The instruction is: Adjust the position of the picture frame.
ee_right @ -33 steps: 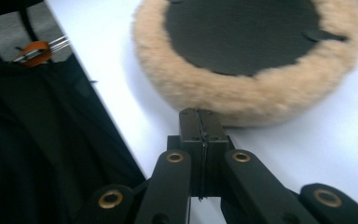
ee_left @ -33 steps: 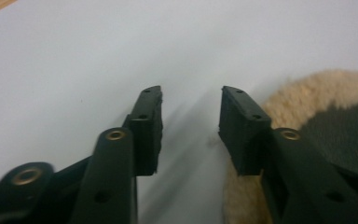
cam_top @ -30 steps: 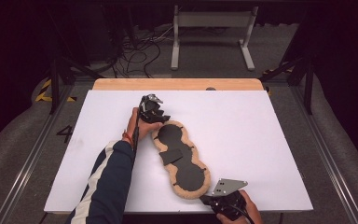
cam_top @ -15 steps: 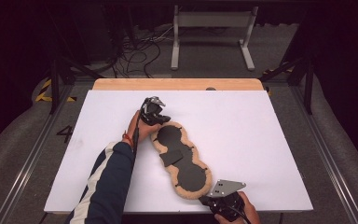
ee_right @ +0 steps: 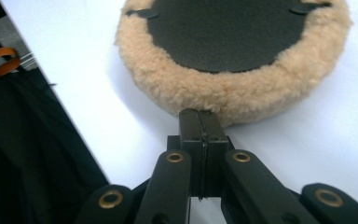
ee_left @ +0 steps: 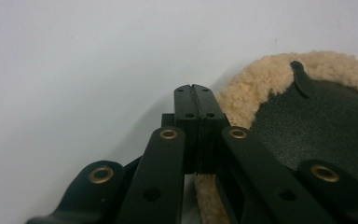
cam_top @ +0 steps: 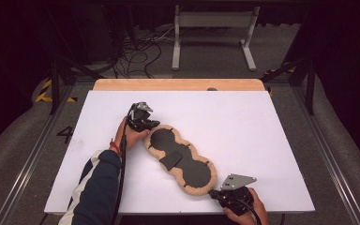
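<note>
Lying diagonally across the middle of the white worktop (cam_top: 262,122) in the high view: a long peanut-shaped pad (cam_top: 180,159), dark smooth leather-like face upward, ringed by a tan fleecy, woolly border with a wavy outline. Running from centre-left down toward the lower right of the frame. Carrying a small dark flap (cam_top: 170,161) near its waist and short dark tabs along the rim.

Sitting at the upper-left end of the pad, the left tool (cam_top: 143,123), jaws pressed flat together with nothing between them, having just been closing; tips resting just beside the fleece rim in the left gripper view, black ribbed pads (ee_left: 196,100) meeting in a thin seam. Showing only one rounded lobe there, the rest being cut off at the right edge.

Sitting at the lower-right end, the right tool (cam_top: 215,193), jaws likewise fully together and empty, tips touching or nearly touching the fleece (ee_right: 233,93); exact contact being hard to tell. Hanging close to the worktop's near edge, dark cloth below it at lower left.

Leaving wide bare white surface to the right and far side of the pad.
</note>
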A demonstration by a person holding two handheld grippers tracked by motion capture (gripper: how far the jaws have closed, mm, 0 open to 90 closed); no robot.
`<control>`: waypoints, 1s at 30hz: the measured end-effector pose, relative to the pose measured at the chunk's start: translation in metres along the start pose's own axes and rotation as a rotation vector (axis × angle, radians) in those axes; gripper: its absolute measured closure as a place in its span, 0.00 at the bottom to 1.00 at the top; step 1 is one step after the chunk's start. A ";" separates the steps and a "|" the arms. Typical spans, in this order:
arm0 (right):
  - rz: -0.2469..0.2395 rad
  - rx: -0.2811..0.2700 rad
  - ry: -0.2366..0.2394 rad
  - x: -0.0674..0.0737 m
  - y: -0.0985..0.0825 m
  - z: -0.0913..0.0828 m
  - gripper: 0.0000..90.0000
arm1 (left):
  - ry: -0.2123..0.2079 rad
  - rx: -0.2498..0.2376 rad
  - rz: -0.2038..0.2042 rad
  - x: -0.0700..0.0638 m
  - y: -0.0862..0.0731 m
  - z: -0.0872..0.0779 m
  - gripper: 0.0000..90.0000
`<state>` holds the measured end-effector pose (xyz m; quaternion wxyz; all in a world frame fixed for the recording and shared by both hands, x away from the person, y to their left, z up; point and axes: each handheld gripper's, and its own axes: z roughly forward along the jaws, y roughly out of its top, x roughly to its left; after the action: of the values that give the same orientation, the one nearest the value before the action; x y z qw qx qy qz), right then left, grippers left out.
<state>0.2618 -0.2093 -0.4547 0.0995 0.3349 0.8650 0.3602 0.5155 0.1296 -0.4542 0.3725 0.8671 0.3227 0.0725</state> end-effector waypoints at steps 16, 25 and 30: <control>0.074 -0.026 -0.095 -0.031 0.003 0.000 1.00 | 0.024 0.007 -0.010 -0.002 -0.032 -0.031 1.00; 0.110 -0.038 -0.133 -0.048 0.007 0.003 1.00 | 0.003 -0.026 -0.033 -0.003 -0.050 -0.042 1.00; 0.122 -0.042 -0.159 -0.057 0.010 0.005 1.00 | 0.010 -0.028 -0.033 -0.008 -0.057 -0.047 1.00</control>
<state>0.3123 -0.2385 -0.4551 0.1526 0.4123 0.8246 0.3560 0.4631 0.1823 -0.4591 0.3839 0.8560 0.3379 0.0754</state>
